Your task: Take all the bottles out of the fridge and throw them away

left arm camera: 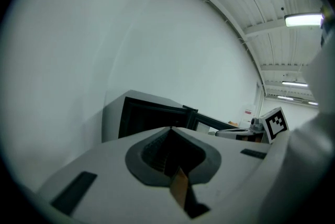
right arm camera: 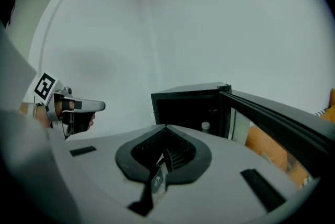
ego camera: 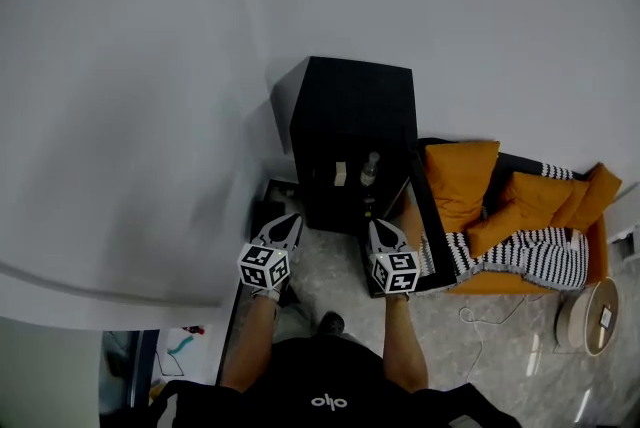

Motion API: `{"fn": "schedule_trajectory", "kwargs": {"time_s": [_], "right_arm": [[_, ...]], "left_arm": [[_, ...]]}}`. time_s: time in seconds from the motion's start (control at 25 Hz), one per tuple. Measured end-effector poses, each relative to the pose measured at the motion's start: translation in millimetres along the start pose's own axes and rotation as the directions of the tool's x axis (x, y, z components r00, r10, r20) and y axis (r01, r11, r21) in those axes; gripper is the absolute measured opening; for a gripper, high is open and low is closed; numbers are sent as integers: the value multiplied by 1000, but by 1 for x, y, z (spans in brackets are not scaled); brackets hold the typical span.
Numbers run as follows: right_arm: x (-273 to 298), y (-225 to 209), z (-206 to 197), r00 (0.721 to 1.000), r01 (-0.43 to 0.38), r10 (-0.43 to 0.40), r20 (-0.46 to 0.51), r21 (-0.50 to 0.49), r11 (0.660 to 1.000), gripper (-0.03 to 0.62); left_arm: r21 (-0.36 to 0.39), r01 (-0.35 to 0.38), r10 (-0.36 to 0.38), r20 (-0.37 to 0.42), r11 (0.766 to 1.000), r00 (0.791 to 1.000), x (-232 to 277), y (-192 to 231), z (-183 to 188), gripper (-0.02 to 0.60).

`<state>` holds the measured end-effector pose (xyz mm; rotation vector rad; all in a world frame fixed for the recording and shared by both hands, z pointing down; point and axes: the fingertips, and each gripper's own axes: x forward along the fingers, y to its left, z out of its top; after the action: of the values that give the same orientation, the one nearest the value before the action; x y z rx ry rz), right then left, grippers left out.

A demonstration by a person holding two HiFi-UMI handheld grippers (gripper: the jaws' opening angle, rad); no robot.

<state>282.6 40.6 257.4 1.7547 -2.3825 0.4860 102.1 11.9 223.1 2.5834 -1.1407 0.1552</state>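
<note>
A black mini fridge stands against the white wall with its door swung open to the right. A clear bottle with a pale cap stands inside, and its cap also shows as the bottle in the right gripper view. Both grippers hover in front of the fridge, apart from it. My left gripper is shut with nothing in it; the jaw tips of the left gripper meet. My right gripper is likewise shut and empty, and the right gripper points at the open fridge.
A pale boxy item sits in the fridge beside the bottle. To the right is a seat with orange cushions and a striped blanket. A round white device and a cable lie on the marbled floor.
</note>
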Motion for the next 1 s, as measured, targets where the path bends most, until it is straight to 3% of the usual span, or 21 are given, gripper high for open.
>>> {"fn": "schedule_trajectory", "kwargs": {"time_s": [0.44, 1.0], "right_arm": [[-23, -22, 12, 999, 31, -32, 17, 20, 999, 9], [-9, -14, 3, 1000, 18, -18, -12, 3, 1000, 9]], "left_arm": [[53, 66, -66, -12, 996, 998, 22, -33, 22, 0], [23, 99, -99, -24, 995, 995, 14, -20, 16, 0]]}}
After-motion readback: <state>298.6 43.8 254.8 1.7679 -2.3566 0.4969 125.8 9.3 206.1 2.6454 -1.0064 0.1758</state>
